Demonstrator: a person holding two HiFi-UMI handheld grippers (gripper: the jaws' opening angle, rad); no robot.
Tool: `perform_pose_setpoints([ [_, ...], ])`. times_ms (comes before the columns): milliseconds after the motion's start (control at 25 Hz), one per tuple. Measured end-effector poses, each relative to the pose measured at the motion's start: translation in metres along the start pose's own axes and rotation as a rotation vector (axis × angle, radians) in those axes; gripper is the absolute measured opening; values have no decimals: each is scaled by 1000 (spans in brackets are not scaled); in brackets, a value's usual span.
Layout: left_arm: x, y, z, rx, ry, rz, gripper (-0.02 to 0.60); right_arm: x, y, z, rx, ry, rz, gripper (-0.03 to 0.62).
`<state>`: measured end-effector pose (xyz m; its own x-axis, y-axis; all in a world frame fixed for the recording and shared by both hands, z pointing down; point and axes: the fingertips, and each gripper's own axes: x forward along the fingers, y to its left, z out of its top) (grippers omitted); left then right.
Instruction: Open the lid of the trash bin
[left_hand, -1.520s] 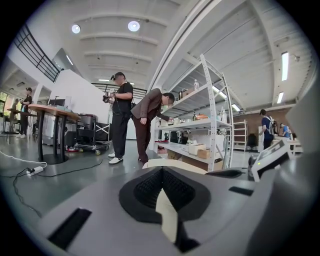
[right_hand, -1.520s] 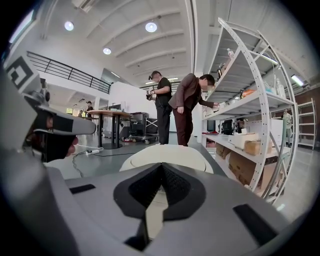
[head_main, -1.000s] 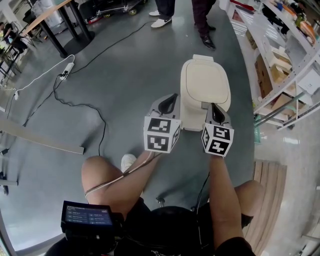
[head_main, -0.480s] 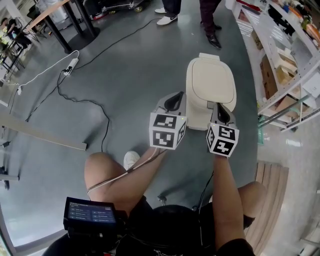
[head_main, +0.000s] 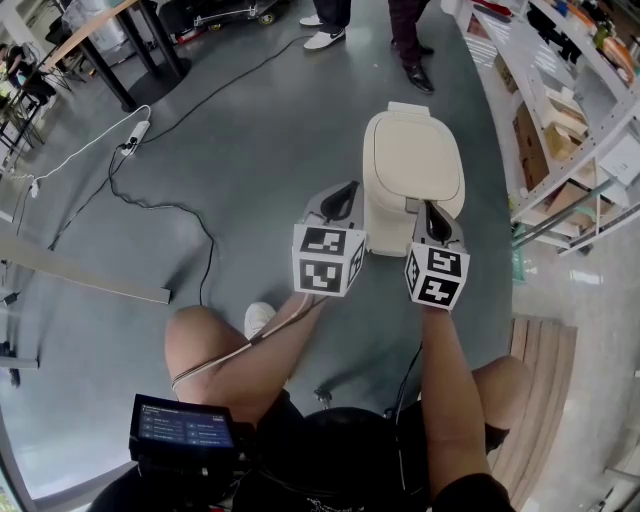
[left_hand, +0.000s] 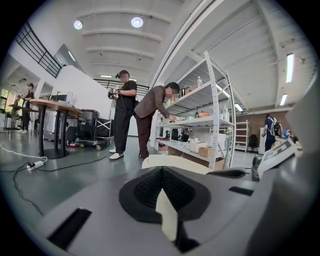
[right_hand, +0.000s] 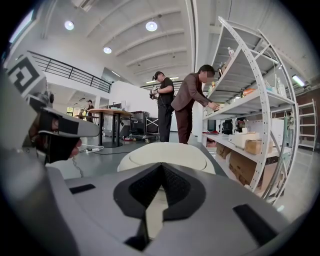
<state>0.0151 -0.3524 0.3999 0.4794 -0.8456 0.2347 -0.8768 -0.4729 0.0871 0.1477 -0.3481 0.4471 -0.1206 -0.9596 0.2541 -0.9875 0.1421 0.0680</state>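
Right now you are holding both tools out ahead of your knees, facing the cream trash bin (head_main: 412, 160), which is standing on the grey floor (head_main: 250, 140) just beside the shelving rack (head_main: 565, 110). Its lid is lying flat and closed. Your left gripper (head_main: 345, 192) is pointing past the bin's near left side; its pads are meeting at the tips and clasping nothing. Your right gripper (head_main: 428, 207) is hanging over the bin's near right edge, likewise pinched together and empty. Whether it is touching the bin, no view is showing. In the right gripper view the rounded lid (right_hand: 167, 152) is filling the space just beyond the jaws. Two people (right_hand: 182, 102) are standing at the rack beyond the bin. A power strip (head_main: 136, 134) with its cable is lying well off to your left.
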Motion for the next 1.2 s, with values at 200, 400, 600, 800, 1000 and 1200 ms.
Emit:
perform_pose_setpoints([
  [200, -1, -1, 0, 5, -2, -1, -2, -1, 1, 0, -26, -12, 1, 6],
  [400, 0, 0, -1, 11, 2, -2, -2, -1, 3, 0, -58, -24, -1, 6],
  [600, 0, 1, -2, 13, 3, -1, -2, 0, 3, 0, -37, -30, 8, 6],
  [800, 1, -1, -4, 11, 5, -4, -2, 0, 2, -3, -50, -32, 9, 6],
  [1000, 1, -1, -4, 10, 2, -4, -2, 0, 2, -2, -51, -34, 11, 6],
  [1200, 0, -1, -4, 10, 4, -5, -2, -1, 3, -2, -51, -36, 12, 6],
])
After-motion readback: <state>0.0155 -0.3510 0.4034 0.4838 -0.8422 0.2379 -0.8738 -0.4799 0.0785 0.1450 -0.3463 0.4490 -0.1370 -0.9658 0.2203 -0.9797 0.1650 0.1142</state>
